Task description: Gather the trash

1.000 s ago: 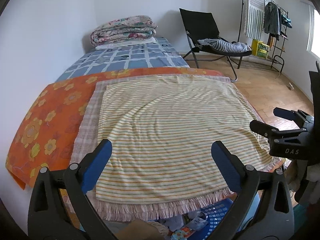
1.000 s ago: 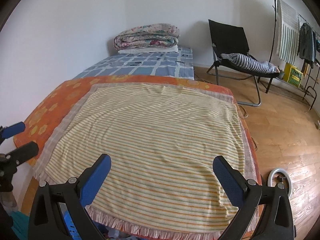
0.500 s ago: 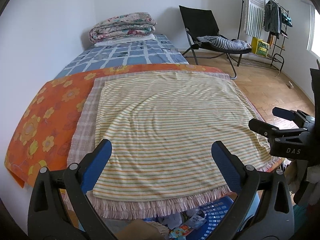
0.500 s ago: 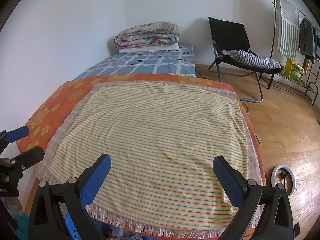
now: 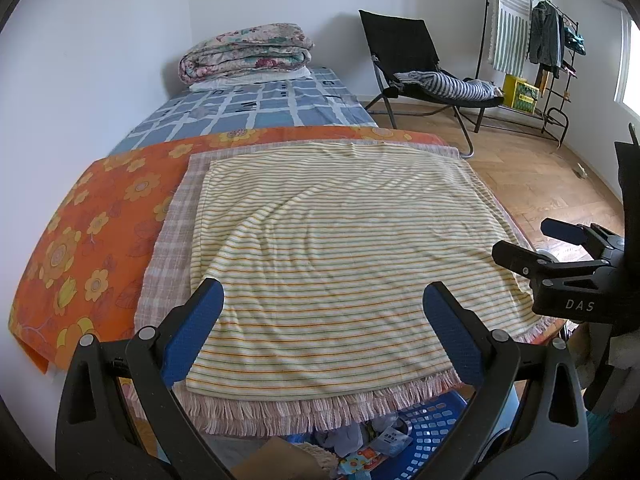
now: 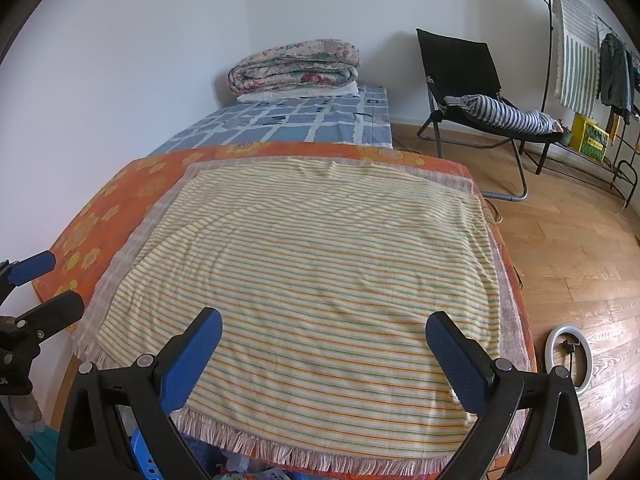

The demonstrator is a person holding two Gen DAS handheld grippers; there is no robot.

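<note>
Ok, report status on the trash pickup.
Left gripper open, empty. Right gripper open, empty. No trash on striped cloth; blue basket below holds scraps. Nothing in the way.

The left gripper [image 5: 323, 308] and right gripper [image 6: 323, 342] are hanging side by side, both wide apart and holding nothing.

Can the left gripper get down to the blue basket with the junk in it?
Probably yes: the left gripper is open above the striped cloth, and the blue basket sits uncovered just below the fringe.
</note>
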